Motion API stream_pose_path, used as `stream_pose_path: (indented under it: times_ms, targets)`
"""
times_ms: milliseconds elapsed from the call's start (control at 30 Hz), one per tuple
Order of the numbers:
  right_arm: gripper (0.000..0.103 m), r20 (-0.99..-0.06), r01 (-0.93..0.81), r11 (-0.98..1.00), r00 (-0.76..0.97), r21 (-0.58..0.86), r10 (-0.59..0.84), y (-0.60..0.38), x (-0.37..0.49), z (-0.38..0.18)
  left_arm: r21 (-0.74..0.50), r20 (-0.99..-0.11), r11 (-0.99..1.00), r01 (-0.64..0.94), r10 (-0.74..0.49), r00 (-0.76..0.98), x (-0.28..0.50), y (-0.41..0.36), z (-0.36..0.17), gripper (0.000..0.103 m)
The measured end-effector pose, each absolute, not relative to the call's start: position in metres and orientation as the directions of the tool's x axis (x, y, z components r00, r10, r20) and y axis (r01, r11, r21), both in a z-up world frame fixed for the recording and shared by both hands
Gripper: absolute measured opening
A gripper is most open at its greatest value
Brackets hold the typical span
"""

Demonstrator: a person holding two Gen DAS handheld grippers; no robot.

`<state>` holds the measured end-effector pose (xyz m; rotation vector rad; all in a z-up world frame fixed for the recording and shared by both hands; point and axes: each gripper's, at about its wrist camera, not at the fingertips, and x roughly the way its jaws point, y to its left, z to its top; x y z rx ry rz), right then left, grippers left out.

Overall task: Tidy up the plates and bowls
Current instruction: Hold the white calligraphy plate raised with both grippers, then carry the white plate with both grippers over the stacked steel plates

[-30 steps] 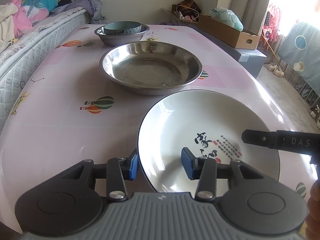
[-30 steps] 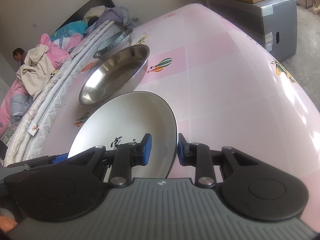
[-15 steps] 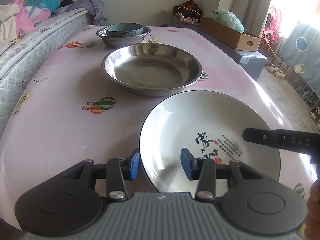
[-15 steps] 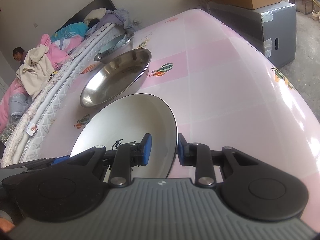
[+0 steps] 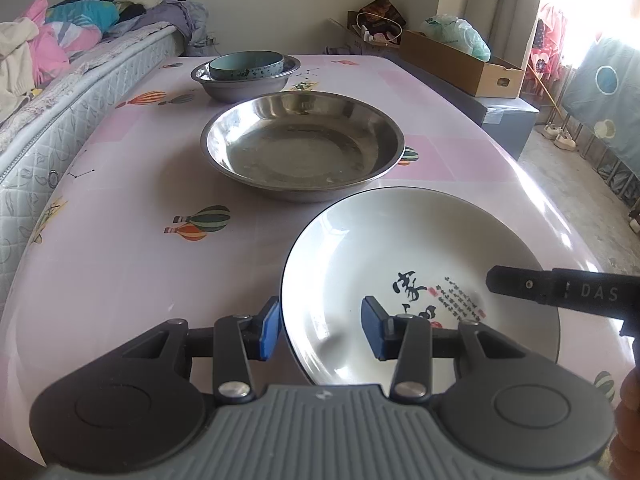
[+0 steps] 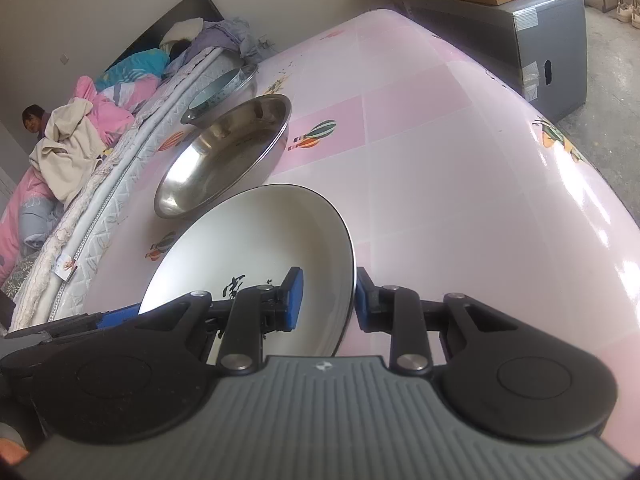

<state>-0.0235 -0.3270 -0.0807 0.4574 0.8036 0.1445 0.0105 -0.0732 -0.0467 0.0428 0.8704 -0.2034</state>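
A white plate (image 5: pixel 416 256) with black calligraphy and a dark rim is held above the pink table. My left gripper (image 5: pixel 318 328) straddles its near-left rim with a visible gap at the inner pad. My right gripper (image 6: pixel 326 300) is shut on its right rim; the plate also shows in the right wrist view (image 6: pixel 260 248). The right gripper's finger (image 5: pixel 560 288) reaches in over the plate. Beyond stands a large steel basin (image 5: pixel 302 148), (image 6: pixel 224 156). Farther back a teal bowl (image 5: pixel 246 65) sits inside a smaller steel bowl (image 5: pixel 244 84).
The pink tablecloth (image 5: pixel 120 256) with balloon prints covers the table. A mattress (image 5: pixel 52 104) with bedding runs along the left edge. A cardboard box (image 5: pixel 460 60) on a grey cabinet (image 6: pixel 552 44) stands to the right. A person (image 6: pixel 34 122) sits far left.
Both grippers and the plate have lifted a little and drawn back; the basin and bowls look slightly farther away. The grips look unchanged.
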Motion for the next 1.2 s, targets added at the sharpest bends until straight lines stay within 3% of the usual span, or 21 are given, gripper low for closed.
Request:
stream_pose_path:
  times_ms: [1200]
  targets:
    - [0.028, -0.672, 0.006, 0.948, 0.706, 0.319, 0.222, -0.308, -0.024, -0.074, -0.079, -0.791, 0.987, 0.140, -0.147, 0.594, 0.026, -0.074, -0.053, 0.048]
